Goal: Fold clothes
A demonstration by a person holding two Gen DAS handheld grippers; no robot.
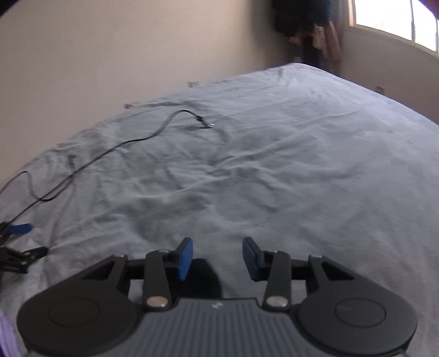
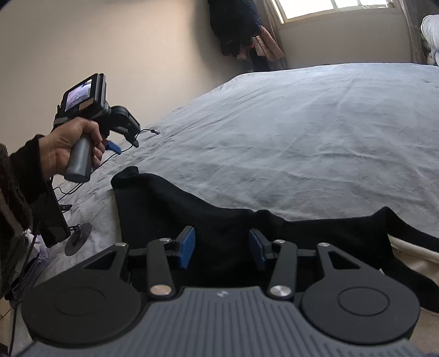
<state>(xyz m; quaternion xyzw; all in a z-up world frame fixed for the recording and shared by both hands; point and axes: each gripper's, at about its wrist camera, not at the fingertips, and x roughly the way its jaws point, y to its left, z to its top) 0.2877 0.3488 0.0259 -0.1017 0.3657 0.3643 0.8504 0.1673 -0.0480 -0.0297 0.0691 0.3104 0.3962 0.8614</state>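
A black garment (image 2: 170, 203) lies spread along the near edge of the bed, on the grey sheet (image 2: 301, 131), with one corner sticking up at its far left. My right gripper (image 2: 221, 233) hovers just over it, open, its blue pads apart with only cloth behind them. A hand (image 2: 68, 145) holds my left gripper (image 2: 124, 145) up above the bed's left side, beyond the garment's corner. In the left wrist view the left gripper (image 1: 217, 243) is open over bare grey sheet (image 1: 274, 164), with nothing between its pads.
A thin black cable (image 1: 109, 149) snakes across the sheet's left part. Black clamps (image 1: 24, 255) and a round black mount (image 2: 79, 236) sit at the bed's left edge. Dark clothes (image 2: 236, 24) hang in the far corner beside a window (image 2: 337, 8).
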